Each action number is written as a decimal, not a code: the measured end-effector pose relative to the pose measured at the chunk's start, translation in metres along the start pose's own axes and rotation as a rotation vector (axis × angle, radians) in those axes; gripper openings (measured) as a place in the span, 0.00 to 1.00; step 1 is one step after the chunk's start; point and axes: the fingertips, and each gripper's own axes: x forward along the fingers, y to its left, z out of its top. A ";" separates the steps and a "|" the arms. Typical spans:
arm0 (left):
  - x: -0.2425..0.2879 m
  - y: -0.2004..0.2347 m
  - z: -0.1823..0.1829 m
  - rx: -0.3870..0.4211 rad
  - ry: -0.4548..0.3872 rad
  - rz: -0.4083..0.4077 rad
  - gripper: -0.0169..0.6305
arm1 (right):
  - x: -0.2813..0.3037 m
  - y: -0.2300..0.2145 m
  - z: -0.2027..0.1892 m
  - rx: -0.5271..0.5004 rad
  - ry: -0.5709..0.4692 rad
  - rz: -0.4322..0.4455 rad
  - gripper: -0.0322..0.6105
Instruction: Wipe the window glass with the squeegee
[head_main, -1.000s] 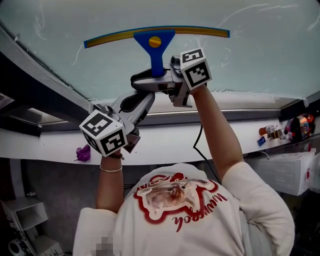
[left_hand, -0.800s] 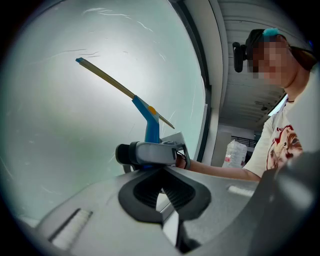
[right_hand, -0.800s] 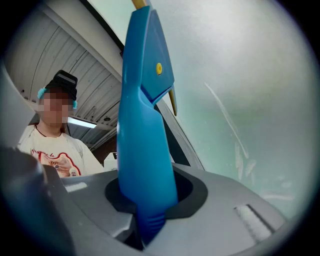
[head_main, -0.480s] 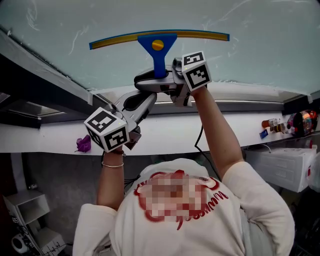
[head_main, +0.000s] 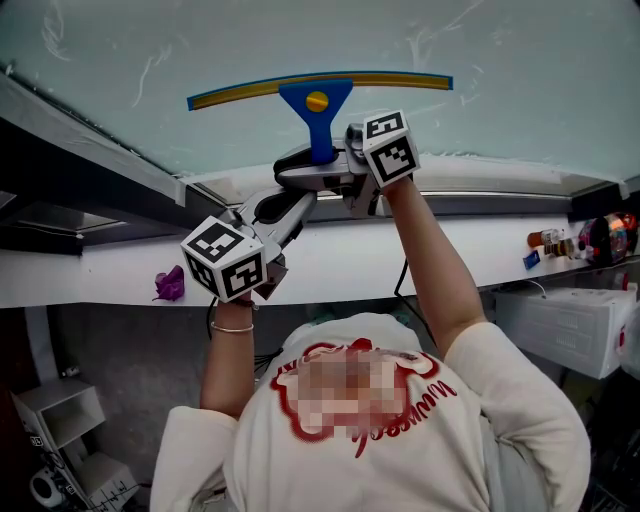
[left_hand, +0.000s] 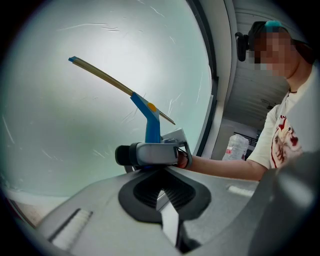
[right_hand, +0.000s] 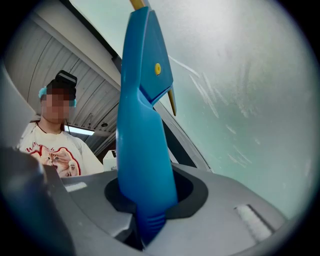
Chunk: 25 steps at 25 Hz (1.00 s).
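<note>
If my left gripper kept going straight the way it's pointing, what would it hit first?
Most likely the right gripper, which sits just ahead, clamped on the squeegee handle; the window glass lies beyond. Depth is hard to judge.

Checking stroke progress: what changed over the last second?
The right gripper has drawn the squeegee a little way down the glass, nearer the lower window frame. It stayed clamped on the squeegee. The left gripper stayed shut and empty just below it.

Head view from above, facing glass (head_main: 520, 70); gripper views close, sharing squeegee (head_main: 316, 100).
</note>
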 end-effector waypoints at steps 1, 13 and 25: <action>0.000 0.001 -0.002 -0.008 0.001 -0.003 0.03 | 0.000 -0.001 -0.002 0.003 0.000 0.001 0.20; 0.003 0.006 -0.029 -0.063 0.041 -0.014 0.03 | -0.001 -0.013 -0.028 0.072 -0.016 0.007 0.20; 0.006 0.013 -0.061 -0.106 0.086 -0.025 0.03 | -0.002 -0.028 -0.060 0.152 -0.027 0.004 0.21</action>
